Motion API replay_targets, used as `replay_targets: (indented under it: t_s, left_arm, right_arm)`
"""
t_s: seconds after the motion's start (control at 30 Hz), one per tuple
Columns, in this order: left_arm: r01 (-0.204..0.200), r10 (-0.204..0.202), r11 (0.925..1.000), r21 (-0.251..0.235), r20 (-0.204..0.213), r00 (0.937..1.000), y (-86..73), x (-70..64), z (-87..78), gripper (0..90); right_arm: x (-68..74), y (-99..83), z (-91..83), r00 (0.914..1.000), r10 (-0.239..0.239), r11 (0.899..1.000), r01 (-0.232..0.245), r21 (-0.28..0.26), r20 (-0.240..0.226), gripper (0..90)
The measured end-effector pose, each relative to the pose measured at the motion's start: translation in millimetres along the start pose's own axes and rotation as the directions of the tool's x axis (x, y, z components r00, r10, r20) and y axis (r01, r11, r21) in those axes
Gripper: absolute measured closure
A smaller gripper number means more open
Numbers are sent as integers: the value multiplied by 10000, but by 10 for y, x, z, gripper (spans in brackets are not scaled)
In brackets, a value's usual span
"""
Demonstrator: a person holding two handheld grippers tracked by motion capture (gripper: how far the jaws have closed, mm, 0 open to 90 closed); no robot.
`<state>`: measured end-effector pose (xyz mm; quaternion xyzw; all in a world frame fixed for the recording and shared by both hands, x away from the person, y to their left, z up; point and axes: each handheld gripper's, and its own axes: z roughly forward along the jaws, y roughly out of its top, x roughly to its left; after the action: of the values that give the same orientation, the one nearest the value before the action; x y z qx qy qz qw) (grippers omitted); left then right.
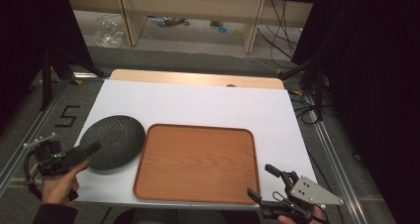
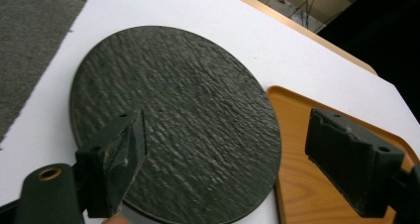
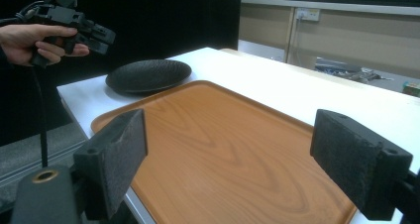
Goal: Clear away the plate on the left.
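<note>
Hovering over the near left edge of a round, dark grey, rough-textured plate (image 1: 113, 141), the left gripper (image 1: 87, 152) has its jaws spread wide and holds nothing. That plate lies flat on the white table (image 1: 208, 102), just left of an empty rectangular wooden tray (image 1: 197, 162) with rounded corners, its rim right beside the tray's left edge. Waiting at the near right corner of the tray, the right gripper (image 1: 261, 183) is likewise spread and empty, so by my judgement the work has barely begun: the plate is not yet gripped, and lifting it, probably onto the tray, is left.
</note>
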<state>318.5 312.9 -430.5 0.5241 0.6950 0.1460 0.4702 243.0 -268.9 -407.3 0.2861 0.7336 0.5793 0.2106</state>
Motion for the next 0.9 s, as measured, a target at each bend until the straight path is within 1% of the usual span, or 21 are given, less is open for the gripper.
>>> replay_targets:
  t_s: [0.03, 0.1, 0.13, 0.2, 0.23, 0.27, 0.3, 0.37, 0.4, 0.43, 0.5, 0.57, 0.6, 0.63, 0.67, 0.7, 0.73, 0.77, 0.83, 0.87, 0.9]
  left_arm:
    - [138, -138, 9999, 28, -17, 9999, 5, 26, 3, 163]
    - [202, -202, 9998, -1, -12, 9998, 10, 49, 3, 165]
    - [393, -394, 9992, -64, -143, 9991, 15, 78, 9, 169]
    - [606, -606, 9982, -22, -60, 9981, 22, 121, 24, 169]
    - [606, -606, 9982, -22, -60, 9981, 22, 121, 24, 169]
    - [781, -781, 9969, -20, 37, 9969, 23, 133, 30, 169]
    - [940, -939, 9956, -60, 31, 9956, 25, 145, 36, 169]
    - [1147, -1146, 9934, -56, 91, 9934, 33, 198, 48, 170]
    - [1153, -1153, 9933, 114, -7, 9933, 40, 216, 47, 170]
    - [1153, -1153, 9933, 114, -7, 9933, 40, 216, 47, 171]
    - [1411, -1417, 9897, 223, 292, 9895, 36, 265, 77, 174]
    - [1502, -1510, 9882, 311, 273, 9882, 38, 278, 85, 174]
    - [1707, -1721, 9847, 366, 401, 9843, 43, 314, 96, 174]
    - [1759, -1776, 9833, 462, 353, 9835, 46, 332, 98, 174]
    - [1932, -1946, 9797, 539, 226, 9806, 50, 345, 103, 174]
    - [1932, -1946, 9797, 539, 226, 9806, 50, 345, 103, 176]
    - [2194, -2211, 9741, 545, 273, 9749, 50, 397, 106, 181]
    - [2194, -2211, 9741, 545, 273, 9749, 50, 397, 106, 181]
    - [2365, -2386, 9692, 687, 229, 9709, 48, 438, 122, 181]
    - [2450, -2479, 9663, 783, 293, 9683, 44, 472, 138, 185]
    - [2450, -2479, 9663, 783, 293, 9683, 44, 472, 138, 184]
  right_arm:
    - [-1, -1, 5, 10000, -13, 10000, 13, -35, -17, 156]
    - [0, -1, 4, 10000, -10, 10000, 10, -26, -39, 156]
    - [-1, -1, 3, 10000, 4, 10000, -4, -24, -45, 156]
    - [0, -7, 18, 10000, 48, 9996, -49, -282, -26, 156]
    - [0, -7, 18, 10000, 48, 9996, -49, -282, -26, 156]
    - [0, 0, 1, 10000, 3, 10000, -3, -37, -5, 156]
    - [0, -6, 17, 10000, 13, 9997, -13, -264, -20, 156]
    - [3, -5, 15, 10000, -10, 9997, 10, -235, 33, 156]
    - [3, -2, 5, 9999, -44, 9999, 45, -137, 123, 156]
    - [3, -2, 5, 9999, -44, 9999, 45, -137, 123, 156]
    - [1, -8, 21, 10000, 20, 9995, -20, -301, -28, 156]
    - [3, -10, 24, 10000, 33, 9994, -34, -330, -38, 156]
    - [4, -8, 24, 10000, 36, 9995, -38, -321, -41, 156]
    - [4, -7, 21, 10000, 13, 9996, -14, -290, -27, 156]
    - [4, -9, 24, 10000, 29, 9995, -31, -321, -48, 156]
    - [4, -9, 24, 10000, 29, 9995, -31, -321, -48, 156]
    - [5, -11, 25, 10000, 34, 9996, -35, -292, -36, 156]
    - [5, -11, 25, 10000, 34, 9996, -35, -292, -36, 156]
    - [6, -9, 24, 10000, 2, 9996, -4, -267, -59, 156]
    - [6, -2, 2, 10000, -60, 10000, 60, -43, 35, 156]
    - [6, -2, 2, 10000, -63, 10000, 64, -50, 35, 156]
